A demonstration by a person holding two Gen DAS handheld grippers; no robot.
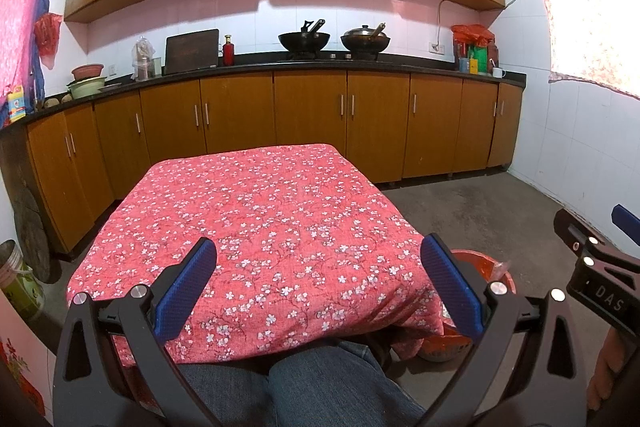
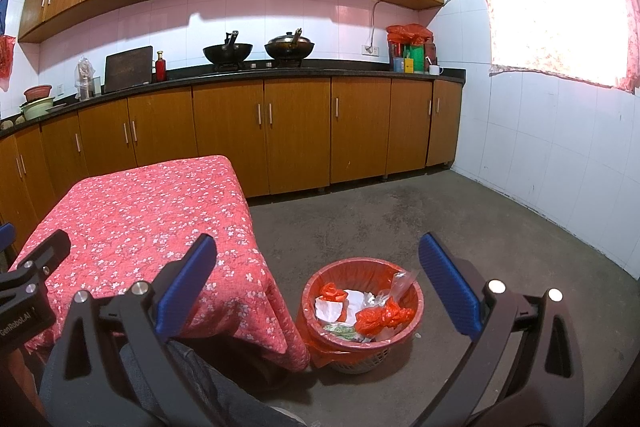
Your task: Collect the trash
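A waste basket (image 2: 320, 281) lined with a red bag stands on the floor just right of the table; it holds red plastic (image 2: 382, 319), white paper (image 2: 352, 303) and a clear wrapper (image 2: 400, 281). In the left wrist view only the basket's rim (image 1: 486, 267) shows past the table corner. The table's red floral cloth (image 1: 260, 227) carries no loose items that I can see. My left gripper (image 1: 318, 291) hangs open above the table's near edge, nothing between its blue pads. My right gripper (image 2: 318, 291) is open and empty above the basket's near side.
Wooden base cabinets (image 2: 296, 131) under a dark counter run along the far wall, with two woks (image 2: 228, 53) on the stove. Grey floor (image 2: 460, 227) spreads right of the table to a white tiled wall (image 2: 560, 167). A person's jeans-clad knees (image 1: 304, 383) sit below my left gripper.
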